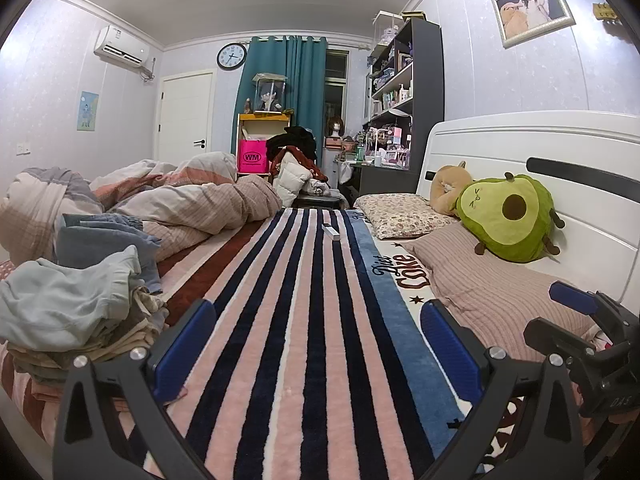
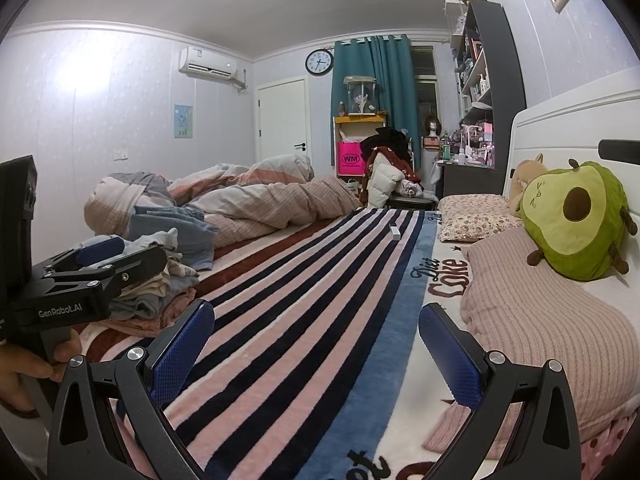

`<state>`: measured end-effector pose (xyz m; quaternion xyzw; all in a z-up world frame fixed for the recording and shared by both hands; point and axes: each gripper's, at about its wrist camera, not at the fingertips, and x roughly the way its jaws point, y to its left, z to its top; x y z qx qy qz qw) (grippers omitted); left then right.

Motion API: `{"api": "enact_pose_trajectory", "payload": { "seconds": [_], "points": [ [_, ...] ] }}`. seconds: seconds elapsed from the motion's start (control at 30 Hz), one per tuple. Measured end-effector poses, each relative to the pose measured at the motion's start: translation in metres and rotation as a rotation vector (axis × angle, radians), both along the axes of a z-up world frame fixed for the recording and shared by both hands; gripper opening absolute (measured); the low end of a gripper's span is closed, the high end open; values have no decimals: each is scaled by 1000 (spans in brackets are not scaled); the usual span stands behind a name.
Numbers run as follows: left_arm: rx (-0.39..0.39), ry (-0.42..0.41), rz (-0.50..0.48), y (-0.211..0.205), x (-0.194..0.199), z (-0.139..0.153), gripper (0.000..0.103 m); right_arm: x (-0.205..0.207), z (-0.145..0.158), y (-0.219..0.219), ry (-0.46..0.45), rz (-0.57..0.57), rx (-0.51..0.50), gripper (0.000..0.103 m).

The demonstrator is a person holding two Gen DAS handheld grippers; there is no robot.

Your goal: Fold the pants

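A loose heap of clothes [image 1: 72, 304] lies on the left side of the bed, with pale blue fabric on top and denim-blue pieces behind; the same clothes heap [image 2: 160, 272] shows in the right wrist view. My left gripper [image 1: 316, 340] hovers open over the striped blanket [image 1: 304, 320], just right of the heap, nothing between its blue pads. My right gripper [image 2: 316, 344] is also open and holds nothing above the striped blanket [image 2: 320, 300]. The left gripper [image 2: 100, 256] appears at the left of the right wrist view, held by a hand [image 2: 24, 372].
A rumpled duvet [image 1: 160, 196] fills the far left of the bed. Pillows [image 1: 500, 284] and an avocado plush [image 1: 508, 216] line the white headboard on the right. A small white box [image 1: 331, 232] lies on the blanket farther off. Chair, shelves and door stand beyond.
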<state>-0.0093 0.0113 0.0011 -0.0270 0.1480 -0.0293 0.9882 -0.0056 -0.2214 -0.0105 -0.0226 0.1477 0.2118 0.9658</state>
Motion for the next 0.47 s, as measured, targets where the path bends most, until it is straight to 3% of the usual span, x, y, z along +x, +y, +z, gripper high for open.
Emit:
{"api": "enact_pose_trajectory", "payload": {
  "seconds": [0.47],
  "points": [
    [6,9,-8,0,0,1,102,-3,0,3,-1,-2,2,102]
  ]
}}
